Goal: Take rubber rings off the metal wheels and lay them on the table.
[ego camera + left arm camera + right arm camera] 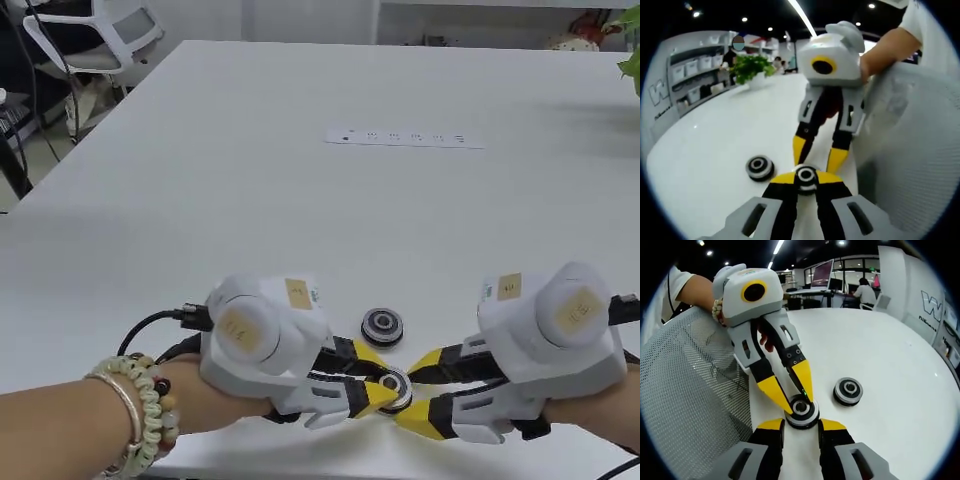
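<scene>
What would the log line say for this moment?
left gripper: shut on near wheel | right gripper: jaws at same wheel, grip unclear | far wheel: lying on table, untouched

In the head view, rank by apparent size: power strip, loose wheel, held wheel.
1. power strip, widest despite being farthest.
2. loose wheel.
3. held wheel, partly hidden; these two may well match, so that ranking is unsure.
</scene>
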### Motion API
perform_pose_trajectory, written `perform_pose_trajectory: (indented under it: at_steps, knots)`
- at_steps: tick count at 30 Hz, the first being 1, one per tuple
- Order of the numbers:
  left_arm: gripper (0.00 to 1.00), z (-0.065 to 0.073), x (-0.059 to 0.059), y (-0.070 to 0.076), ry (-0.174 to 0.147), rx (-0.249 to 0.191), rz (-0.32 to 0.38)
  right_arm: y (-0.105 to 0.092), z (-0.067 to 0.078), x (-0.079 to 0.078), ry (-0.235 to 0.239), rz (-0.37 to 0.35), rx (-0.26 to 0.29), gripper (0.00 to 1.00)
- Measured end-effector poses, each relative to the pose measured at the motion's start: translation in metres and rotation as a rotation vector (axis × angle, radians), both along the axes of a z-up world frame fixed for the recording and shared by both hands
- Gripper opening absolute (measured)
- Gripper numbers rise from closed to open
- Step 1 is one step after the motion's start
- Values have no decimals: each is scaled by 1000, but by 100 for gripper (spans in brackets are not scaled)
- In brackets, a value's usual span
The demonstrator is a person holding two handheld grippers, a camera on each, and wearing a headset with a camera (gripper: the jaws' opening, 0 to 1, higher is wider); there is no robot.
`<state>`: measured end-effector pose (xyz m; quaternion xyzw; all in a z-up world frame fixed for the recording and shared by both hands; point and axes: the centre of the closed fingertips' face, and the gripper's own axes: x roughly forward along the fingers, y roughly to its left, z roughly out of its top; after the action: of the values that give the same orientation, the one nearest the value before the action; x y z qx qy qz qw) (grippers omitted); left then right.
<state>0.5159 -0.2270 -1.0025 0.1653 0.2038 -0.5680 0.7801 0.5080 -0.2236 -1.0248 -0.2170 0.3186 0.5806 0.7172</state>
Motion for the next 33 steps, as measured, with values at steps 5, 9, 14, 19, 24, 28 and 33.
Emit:
perform_pose_trajectory:
  at_steps: [5,9,14,19,24,28,33]
  knots:
    - [14,0,0,0,-2,0,-1,0,3,1,4,-6,19,22]
    - [14,0,0,0,-3,1,-1,-4,3,1,3,7,5,18]
    - [14,0,0,0,-3,1,-2,-8,3,0,18,7,7,13]
    - [14,0,0,-1,-3,2,-2,-7,5,-3,61,-13,21,16]
    - [14,0,0,-1,-3,1,-2,-4,5,-2,35,-9,23,22]
    - [14,0,0,0,-4,2,-2,0,4,0,-4,2,16,22]
    - [14,0,0,0,-4,2,-3,-2,5,0,6,4,19,20]
